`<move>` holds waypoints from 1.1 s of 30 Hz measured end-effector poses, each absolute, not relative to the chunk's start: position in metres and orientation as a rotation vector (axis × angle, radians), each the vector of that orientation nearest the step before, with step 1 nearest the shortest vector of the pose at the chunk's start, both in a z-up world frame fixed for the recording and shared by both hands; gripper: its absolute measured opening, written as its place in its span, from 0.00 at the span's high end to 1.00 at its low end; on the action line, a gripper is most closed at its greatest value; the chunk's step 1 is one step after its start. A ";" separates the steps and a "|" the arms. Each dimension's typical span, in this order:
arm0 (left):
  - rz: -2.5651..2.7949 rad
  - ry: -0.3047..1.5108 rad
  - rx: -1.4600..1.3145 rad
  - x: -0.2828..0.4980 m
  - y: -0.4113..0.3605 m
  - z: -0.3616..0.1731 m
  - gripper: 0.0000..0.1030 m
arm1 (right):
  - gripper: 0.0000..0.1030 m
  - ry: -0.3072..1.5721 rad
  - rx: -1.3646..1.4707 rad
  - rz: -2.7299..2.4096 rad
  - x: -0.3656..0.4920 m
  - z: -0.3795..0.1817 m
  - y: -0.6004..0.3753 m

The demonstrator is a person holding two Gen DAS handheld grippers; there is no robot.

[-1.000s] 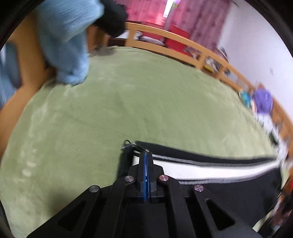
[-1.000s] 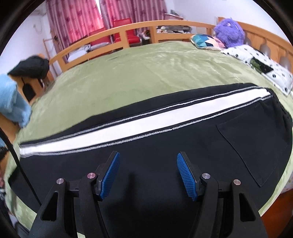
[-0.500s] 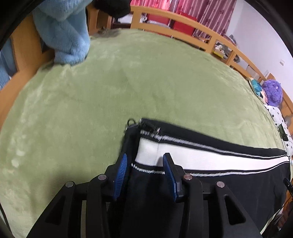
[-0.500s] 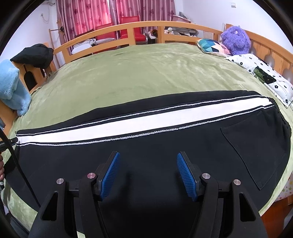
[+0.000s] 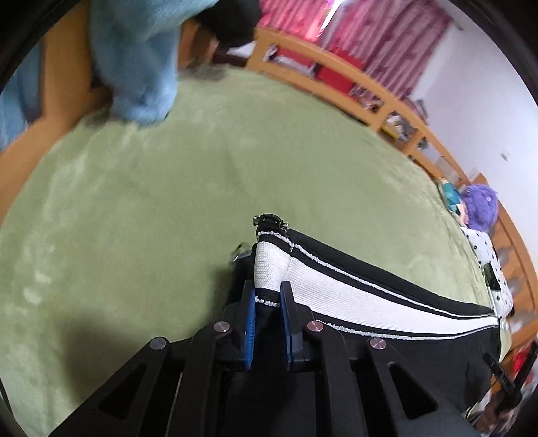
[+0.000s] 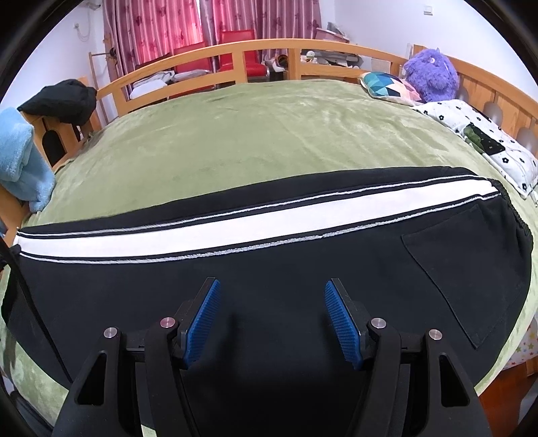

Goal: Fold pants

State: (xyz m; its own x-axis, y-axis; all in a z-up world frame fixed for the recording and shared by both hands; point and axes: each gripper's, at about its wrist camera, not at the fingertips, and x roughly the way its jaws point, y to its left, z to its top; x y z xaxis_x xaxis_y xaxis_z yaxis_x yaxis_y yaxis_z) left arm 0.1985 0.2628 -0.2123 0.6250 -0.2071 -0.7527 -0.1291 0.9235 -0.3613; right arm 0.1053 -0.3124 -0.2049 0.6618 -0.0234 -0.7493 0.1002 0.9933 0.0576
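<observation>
The left tool [image 5: 267, 304] is pinched narrow on the hem end of the pants [image 6: 269, 269], right at the white stripe [image 5: 353, 295], likely so that end can be lifted and carried over for a fold. The right tool [image 6: 271, 317] hovers wide apart above the pants' black middle, gripping nothing. The pants lie flat, lengthwise across the near edge of the green bed [image 6: 269, 134]. Beyond the pants: wooden rail [image 6: 235, 50], pink curtains [image 6: 215, 20], purple plush [image 6: 432, 77].
</observation>
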 end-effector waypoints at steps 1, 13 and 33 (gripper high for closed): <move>-0.035 0.922 -0.402 0.202 0.263 -0.221 0.87 | 0.38 0.848 0.102 -0.065 0.105 -0.205 -0.313; -0.072 0.914 -0.316 0.151 0.227 -0.184 0.46 | 0.30 0.818 0.182 0.141 0.047 -0.204 -0.299; 0.082 0.996 -0.527 0.030 0.209 -0.234 0.42 | 0.31 0.849 0.100 0.116 0.010 -0.223 -0.317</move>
State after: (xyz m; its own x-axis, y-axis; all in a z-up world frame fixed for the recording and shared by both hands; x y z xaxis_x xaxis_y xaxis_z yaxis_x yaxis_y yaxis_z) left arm 0.0297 0.2089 -0.2341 0.5518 -0.1700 -0.8165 -0.3013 0.8722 -0.3852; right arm 0.0105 -0.3170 -0.2226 0.6547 0.1418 -0.7424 -0.0624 0.9890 0.1339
